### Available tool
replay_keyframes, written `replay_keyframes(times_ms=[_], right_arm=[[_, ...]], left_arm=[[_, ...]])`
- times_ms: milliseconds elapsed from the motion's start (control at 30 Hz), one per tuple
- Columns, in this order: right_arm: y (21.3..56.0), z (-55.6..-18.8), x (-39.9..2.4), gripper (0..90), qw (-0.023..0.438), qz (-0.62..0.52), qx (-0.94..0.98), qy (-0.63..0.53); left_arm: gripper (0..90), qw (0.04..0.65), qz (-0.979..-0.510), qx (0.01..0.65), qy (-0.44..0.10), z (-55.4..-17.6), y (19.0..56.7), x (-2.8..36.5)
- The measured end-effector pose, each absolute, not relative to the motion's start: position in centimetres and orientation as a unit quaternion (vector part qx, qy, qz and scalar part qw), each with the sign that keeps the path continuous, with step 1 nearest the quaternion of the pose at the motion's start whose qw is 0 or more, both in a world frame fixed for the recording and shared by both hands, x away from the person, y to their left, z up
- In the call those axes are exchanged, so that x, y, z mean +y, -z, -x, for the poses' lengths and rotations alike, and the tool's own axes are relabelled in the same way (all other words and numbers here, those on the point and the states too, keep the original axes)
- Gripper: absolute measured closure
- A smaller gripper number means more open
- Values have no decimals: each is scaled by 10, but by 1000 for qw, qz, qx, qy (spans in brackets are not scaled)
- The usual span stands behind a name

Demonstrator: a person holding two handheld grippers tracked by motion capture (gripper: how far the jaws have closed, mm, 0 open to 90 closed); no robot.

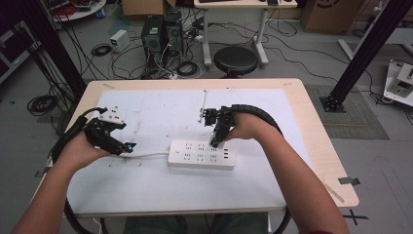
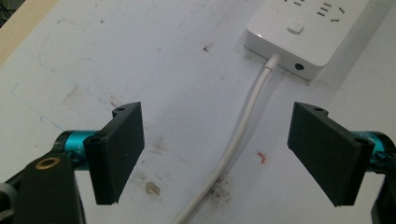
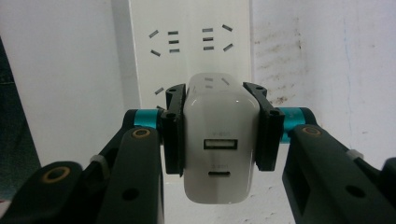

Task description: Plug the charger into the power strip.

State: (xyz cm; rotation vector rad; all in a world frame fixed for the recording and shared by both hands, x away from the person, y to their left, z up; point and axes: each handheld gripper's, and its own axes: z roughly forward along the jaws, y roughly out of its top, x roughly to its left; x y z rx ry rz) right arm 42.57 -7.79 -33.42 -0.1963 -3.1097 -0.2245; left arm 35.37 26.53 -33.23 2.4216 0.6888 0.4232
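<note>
A white power strip point(image 1: 201, 154) lies flat near the middle of the table, its sockets facing up. In the right gripper view, my right gripper point(image 3: 219, 123) is shut on a white USB charger block point(image 3: 220, 144), held just above the strip's sockets point(image 3: 189, 39). From above, that right gripper point(image 1: 214, 141) points down onto the strip's right half. My left gripper point(image 1: 127, 147) rests at the table's left, jaws wide open. The strip's white cable point(image 2: 233, 144) runs between the open jaws without touching them; the strip's end point(image 2: 299, 37) lies ahead of them.
The table point(image 1: 302, 97) carries a stained white sheet point(image 1: 160, 105). A thin rod point(image 1: 204, 105) stands behind the right gripper. On the floor beyond the table are a black stool point(image 1: 235, 59), computer towers and tangled cables.
</note>
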Motion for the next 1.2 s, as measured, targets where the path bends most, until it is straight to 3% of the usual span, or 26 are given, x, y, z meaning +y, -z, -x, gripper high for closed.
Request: replay_keyframes(times_ms=[433,1067,1200], right_arm=[[349,-432,-69,634,22,55,-997,50],[362,-423,-57,640,-8,32,-999,19],[362,-428,-58,640,5,35,-999,19]], left_arm=[[188,292,-906,265,-156,-355,336,269],[188,290,-906,263,-158,-355,336,268],[188,293,-905,265,-159,-354,335,269]])
